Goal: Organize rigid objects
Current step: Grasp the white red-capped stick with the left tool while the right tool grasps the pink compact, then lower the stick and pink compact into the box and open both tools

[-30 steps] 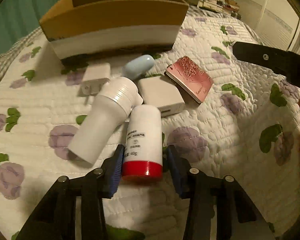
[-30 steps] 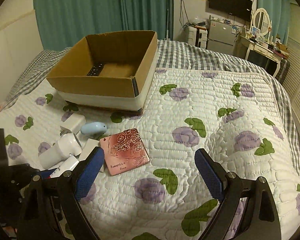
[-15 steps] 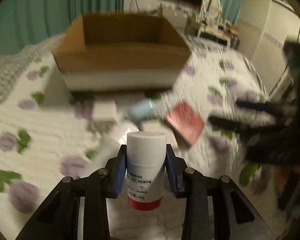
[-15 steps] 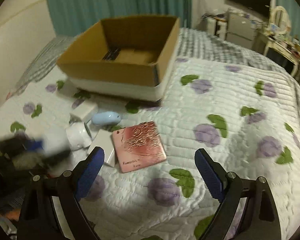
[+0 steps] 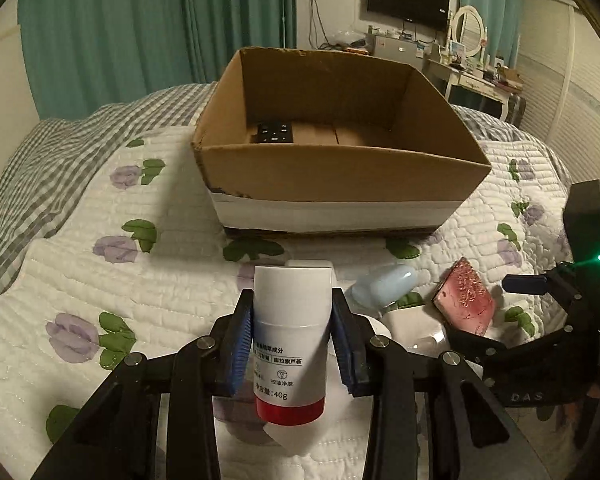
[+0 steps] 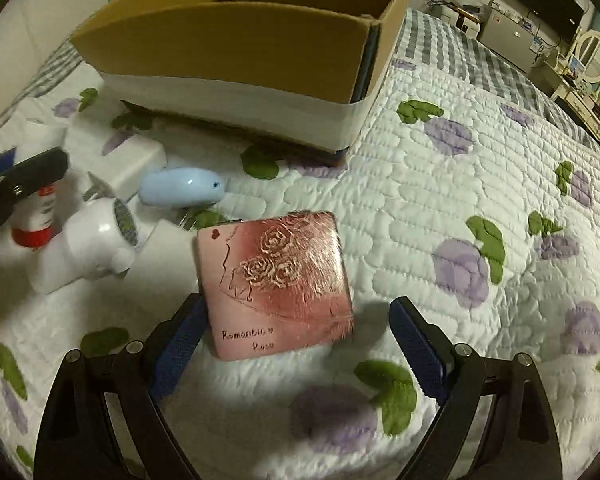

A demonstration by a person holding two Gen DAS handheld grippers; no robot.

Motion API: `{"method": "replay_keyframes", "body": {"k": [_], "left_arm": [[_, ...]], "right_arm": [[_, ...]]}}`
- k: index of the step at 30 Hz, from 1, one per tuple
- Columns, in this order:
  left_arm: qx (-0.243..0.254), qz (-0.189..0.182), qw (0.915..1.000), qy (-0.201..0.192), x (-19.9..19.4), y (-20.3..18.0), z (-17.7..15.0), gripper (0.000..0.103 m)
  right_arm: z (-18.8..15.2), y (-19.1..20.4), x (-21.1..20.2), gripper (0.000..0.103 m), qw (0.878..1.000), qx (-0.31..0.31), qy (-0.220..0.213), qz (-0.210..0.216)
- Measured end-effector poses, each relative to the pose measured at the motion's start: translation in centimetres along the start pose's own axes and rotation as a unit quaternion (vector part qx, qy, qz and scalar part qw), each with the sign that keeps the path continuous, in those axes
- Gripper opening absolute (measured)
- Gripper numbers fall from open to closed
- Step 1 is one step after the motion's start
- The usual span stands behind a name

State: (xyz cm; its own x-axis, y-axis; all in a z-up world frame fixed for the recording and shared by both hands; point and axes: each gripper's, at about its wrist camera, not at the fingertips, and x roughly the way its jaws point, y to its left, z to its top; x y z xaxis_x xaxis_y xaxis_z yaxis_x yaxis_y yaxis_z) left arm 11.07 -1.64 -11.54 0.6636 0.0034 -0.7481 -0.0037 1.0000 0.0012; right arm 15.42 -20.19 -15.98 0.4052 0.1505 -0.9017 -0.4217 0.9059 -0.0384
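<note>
The cardboard box sat open on the quilt. The pink tin, stiff and likely slick, lay between the right gripper's wide jaws; side edges suited gripping. The left gripper clamped the light tube

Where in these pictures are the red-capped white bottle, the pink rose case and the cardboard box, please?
red-capped white bottle [image 5: 290,336]: left wrist view, on its printed label.
pink rose case [image 6: 276,280]: right wrist view, on the embossed lid.
cardboard box [image 5: 340,176]: left wrist view, on its near wall.
</note>
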Motion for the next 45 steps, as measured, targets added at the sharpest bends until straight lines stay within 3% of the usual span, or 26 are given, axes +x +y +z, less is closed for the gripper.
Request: {"method": "replay_keyframes", "body": {"k": [4,7,10,19,23,28,36,45], "left_arm": [[-0.010,-0.007,0.9999,0.000,0.0,0.5,0.0,0.036],[-0.017,-0.012,0.9998,0.001,-0.2,0.7,-0.1,0.036],[-0.023,-0.015,0.9996,-0.001,-0.7,0.9,-0.1,0.036],[-0.030,-0.027,0.9986,-0.034,-5.5,0.5,0.8,0.036],[-0.033,-0.054,0.9967,-0.049,-8.1,0.2,2.8,0.036],[-0.013,-0.066,0.9947,-0.078,-9.5,-0.4,7.8,0.036],[0.007,-0.060,0.9937,-0.095,-5.0,-0.5,14.8,0.036],[0.044,-0.068,0.9955,-0.049,4.9,-2.4,17.4,0.036]], "right_arm": [[0.9,-0.3,1.5,0.088,1.000,0.006,0.012,-0.007],[1.2,-0.2,1.6,0.073,1.000,0.007,0.005,-0.011],[1.0,0.0,0.8,0.072,1.000,0.001,-0.011,-0.016],[0.4,0.2,-7.5,0.072,0.995,0.008,-0.093,-0.023],[2.6,0.3,-11.4,0.072,0.991,0.001,-0.130,-0.020],[7.0,0.1,-15.1,0.072,0.983,-0.002,-0.181,-0.012],[13.9,-1.0,-14.0,0.072,0.976,0.013,-0.215,0.002],[17.9,-4.2,-8.6,0.072,0.978,0.026,-0.208,0.007]]}}
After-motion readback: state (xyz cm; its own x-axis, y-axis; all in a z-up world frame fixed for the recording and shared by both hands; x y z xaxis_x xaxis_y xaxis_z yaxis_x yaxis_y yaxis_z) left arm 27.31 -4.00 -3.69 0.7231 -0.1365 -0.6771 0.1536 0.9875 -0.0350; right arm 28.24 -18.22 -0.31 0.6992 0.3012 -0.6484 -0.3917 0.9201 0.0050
